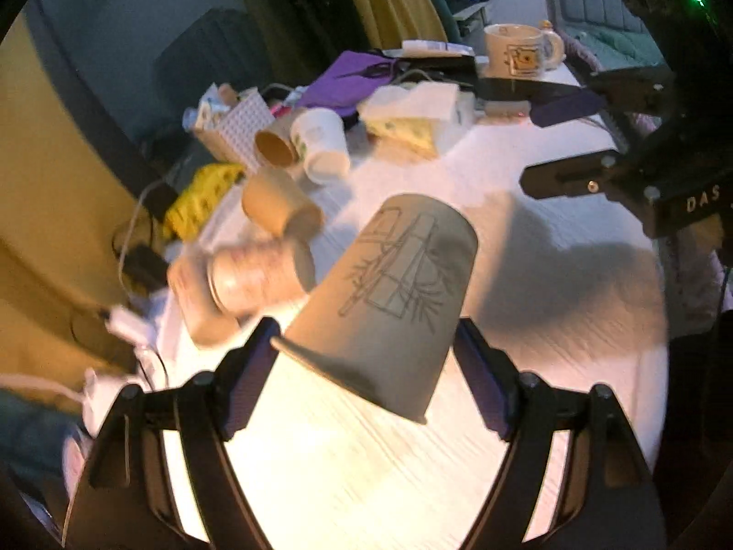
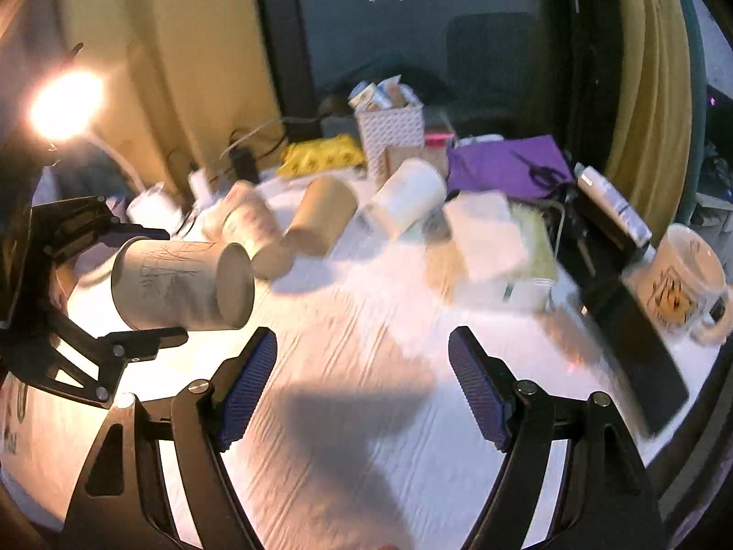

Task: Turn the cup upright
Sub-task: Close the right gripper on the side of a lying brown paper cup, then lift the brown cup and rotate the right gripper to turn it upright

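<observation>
While the paper cup (image 1: 394, 293) hangs tilted above the white table (image 1: 527, 321), base pointing away, the left gripper (image 1: 366, 366) grips it near the rim between both pads. The right gripper (image 2: 362, 385) is spread wide and holds nothing, with toppled cups (image 2: 320, 222) and a mug (image 2: 682, 279) cluttering the far side.

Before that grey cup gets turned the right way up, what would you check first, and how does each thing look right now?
1. Grey cup held between the left gripper pads: ok, pads at both sides near the rim.
2. Cup lifted off the white table: ok in the right wrist view.
3. Cup upright: not ok, its base points sideways.
4. Landing spot bare: ok, open table below.
5. Right gripper out of the way: ok, open, holding nothing.
6. Grip firmness: cannot tell.
</observation>
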Action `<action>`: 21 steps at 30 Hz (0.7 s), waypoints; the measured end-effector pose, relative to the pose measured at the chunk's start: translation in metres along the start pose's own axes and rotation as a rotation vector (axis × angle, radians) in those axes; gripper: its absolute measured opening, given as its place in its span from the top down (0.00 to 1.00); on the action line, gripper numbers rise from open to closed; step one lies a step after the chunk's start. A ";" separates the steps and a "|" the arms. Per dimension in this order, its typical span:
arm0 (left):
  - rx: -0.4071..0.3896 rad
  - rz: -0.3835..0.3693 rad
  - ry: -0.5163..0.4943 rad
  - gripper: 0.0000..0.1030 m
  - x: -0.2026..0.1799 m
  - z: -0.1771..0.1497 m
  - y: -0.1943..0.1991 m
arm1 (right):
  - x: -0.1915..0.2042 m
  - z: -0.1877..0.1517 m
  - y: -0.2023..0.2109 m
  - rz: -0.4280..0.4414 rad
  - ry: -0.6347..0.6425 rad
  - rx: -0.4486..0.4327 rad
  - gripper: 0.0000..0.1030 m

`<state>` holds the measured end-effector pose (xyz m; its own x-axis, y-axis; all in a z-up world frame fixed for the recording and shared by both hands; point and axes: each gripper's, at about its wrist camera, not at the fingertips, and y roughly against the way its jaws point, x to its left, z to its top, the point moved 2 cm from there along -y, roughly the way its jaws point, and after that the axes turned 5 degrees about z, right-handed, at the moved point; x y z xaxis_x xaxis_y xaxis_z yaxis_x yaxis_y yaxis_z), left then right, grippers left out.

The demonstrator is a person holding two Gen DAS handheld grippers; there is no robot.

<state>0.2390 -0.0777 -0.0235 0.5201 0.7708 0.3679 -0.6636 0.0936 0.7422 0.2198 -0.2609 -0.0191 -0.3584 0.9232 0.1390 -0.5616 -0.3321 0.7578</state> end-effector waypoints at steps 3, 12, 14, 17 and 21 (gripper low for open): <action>0.003 -0.017 0.054 0.24 -0.007 -0.023 0.006 | 0.014 -0.018 0.007 0.008 0.026 0.010 0.22; -0.024 -0.081 0.174 0.24 -0.038 -0.062 0.023 | 0.035 -0.062 0.028 0.036 0.057 0.011 0.22; -0.024 -0.103 0.168 0.24 -0.050 -0.064 0.023 | 0.035 -0.072 0.026 0.043 0.069 0.025 0.22; 0.006 -0.108 0.126 0.24 -0.068 -0.067 0.016 | 0.028 -0.082 0.021 0.037 0.075 0.045 0.22; 0.002 -0.122 0.106 0.24 -0.079 -0.064 0.015 | 0.016 -0.091 0.011 0.029 0.063 0.072 0.22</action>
<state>0.1532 -0.0964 -0.0771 0.5369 0.8161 0.2139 -0.5977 0.1890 0.7791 0.1396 -0.2673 -0.0666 -0.4214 0.8985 0.1230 -0.4957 -0.3418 0.7984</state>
